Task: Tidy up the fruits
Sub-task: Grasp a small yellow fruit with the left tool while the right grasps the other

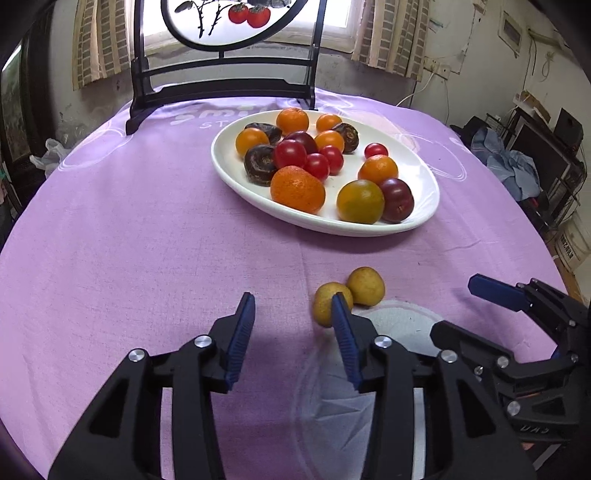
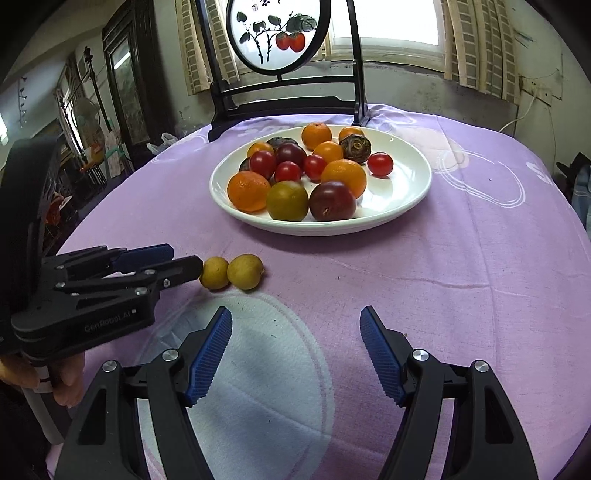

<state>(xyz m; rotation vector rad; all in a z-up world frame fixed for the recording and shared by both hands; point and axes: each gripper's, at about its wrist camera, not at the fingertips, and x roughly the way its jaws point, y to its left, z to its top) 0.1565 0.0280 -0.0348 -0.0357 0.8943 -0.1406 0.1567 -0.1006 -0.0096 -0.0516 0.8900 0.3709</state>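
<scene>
A white oval plate [image 1: 424, 218] [image 2: 406, 206] in mid-table holds several fruits: oranges [image 1: 297, 189], cherry tomatoes [image 1: 317, 165], dark plums [image 2: 331, 201], brown knobbly ones [image 1: 260, 164] and a greenish round fruit [image 2: 287, 201]. Two small yellow fruits [image 1: 366, 286] [image 2: 245, 272] lie side by side on the purple cloth in front of it. My left gripper [image 1: 291, 299] [image 2: 184, 258] is open and holds nothing; its right finger stands just in front of the nearer yellow fruit [image 1: 323, 304] [image 2: 214, 273]. My right gripper [image 2: 295, 317] [image 1: 458, 306] hovers open and empty over a pale round patch [image 2: 258, 369].
A black wooden stand with a round painted screen [image 2: 279, 33] rises at the table's far edge, behind the plate. A person's hand [image 2: 70, 384] grips the left gripper's handle. The purple cloth [image 1: 129, 240] drops off at the table's rounded edges; room clutter lies beyond.
</scene>
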